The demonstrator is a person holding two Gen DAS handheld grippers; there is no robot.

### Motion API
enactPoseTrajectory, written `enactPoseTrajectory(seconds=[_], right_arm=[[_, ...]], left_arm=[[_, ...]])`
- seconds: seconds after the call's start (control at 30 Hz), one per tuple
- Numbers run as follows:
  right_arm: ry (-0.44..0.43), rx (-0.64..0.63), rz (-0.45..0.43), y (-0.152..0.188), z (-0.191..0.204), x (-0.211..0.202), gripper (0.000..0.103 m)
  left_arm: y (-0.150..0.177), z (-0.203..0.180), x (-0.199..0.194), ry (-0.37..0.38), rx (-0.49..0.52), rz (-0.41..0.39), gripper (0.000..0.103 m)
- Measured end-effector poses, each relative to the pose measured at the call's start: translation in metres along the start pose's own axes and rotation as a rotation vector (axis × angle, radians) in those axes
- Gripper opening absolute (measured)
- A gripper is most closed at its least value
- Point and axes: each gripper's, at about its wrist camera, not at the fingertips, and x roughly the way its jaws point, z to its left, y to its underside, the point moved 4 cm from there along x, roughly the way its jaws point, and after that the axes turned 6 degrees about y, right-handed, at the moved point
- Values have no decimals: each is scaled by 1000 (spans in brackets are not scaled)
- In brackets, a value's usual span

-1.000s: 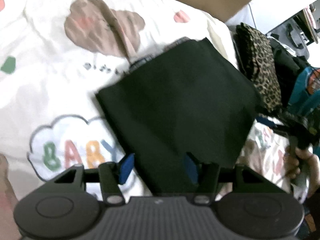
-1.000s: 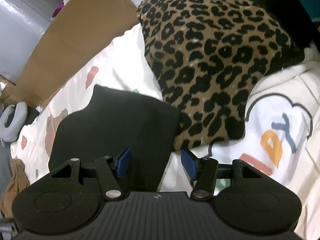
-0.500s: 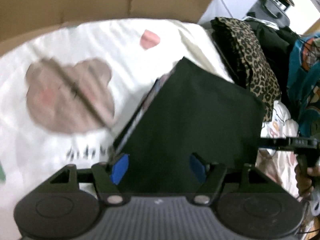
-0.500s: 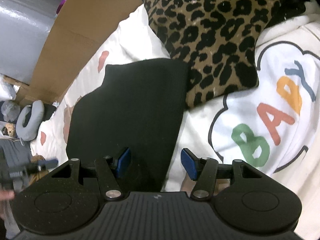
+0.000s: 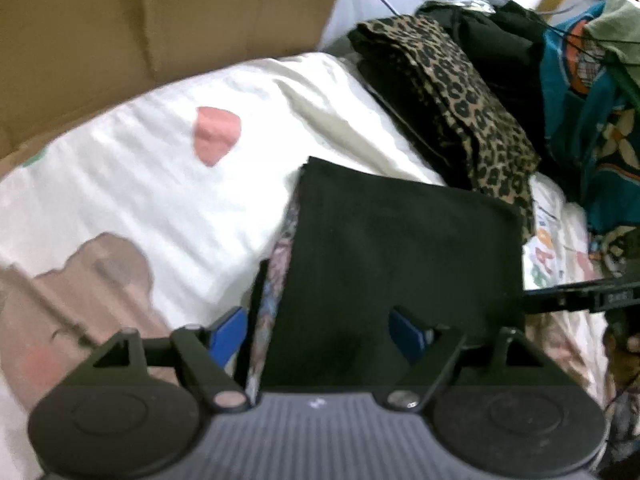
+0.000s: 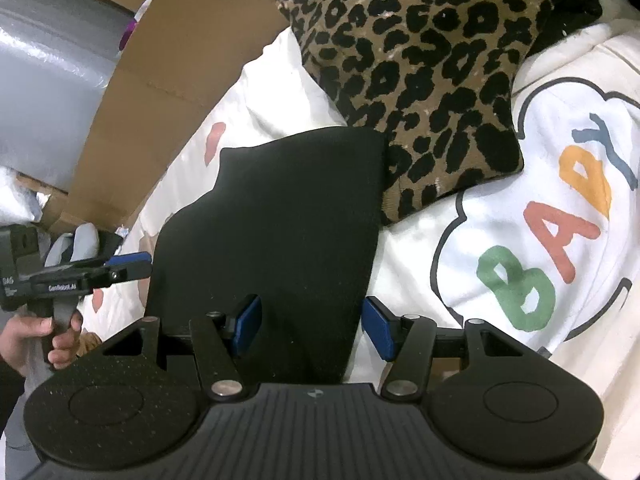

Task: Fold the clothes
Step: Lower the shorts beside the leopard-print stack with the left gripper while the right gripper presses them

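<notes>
A folded black garment [image 5: 400, 248] lies flat on the white printed bedsheet [image 5: 160, 184]. A patterned inner layer [image 5: 280, 264] shows along its left edge. My left gripper [image 5: 316, 334] is open, low over the garment's near left corner, its fingers apart on either side of that edge. In the right wrist view the same black garment [image 6: 280, 220] runs up from between the fingers of my open right gripper [image 6: 313, 322], which holds nothing. The left gripper [image 6: 134, 266] reaches in at the garment's left side, held by a hand [image 6: 36, 332]. The right gripper's tip [image 5: 534, 300] touches the garment's right edge.
A folded leopard-print garment [image 6: 420, 80] sits against the black one's far corner. More dark and teal clothes [image 5: 592, 128] are piled at the right. A cardboard sheet [image 5: 140, 28] stands behind the bed. The sheet's "BABY" print [image 6: 552, 236] lies to the right.
The left gripper has swung around to the garment's left edge and come closer. The right gripper has drawn back along the garment, and the left gripper has come into its view.
</notes>
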Motion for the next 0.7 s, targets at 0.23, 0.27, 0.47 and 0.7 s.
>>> enactPoseTrajectory(seconds=[0.23, 0.27, 0.47, 0.7], right_arm=[[-9, 63, -30, 3, -4, 9, 62], [-15, 73, -35, 4, -4, 9, 62], [-70, 147, -60, 5, -11, 14, 61], [-141, 202, -75, 2, -11, 25, 54]], left_arm=[[-14, 14, 30, 101, -59, 83, 80], [-14, 16, 33, 108, -65, 97, 79], [-12, 35, 44, 189, -147, 145, 79], [-5, 48, 53, 269, -242, 91, 82]])
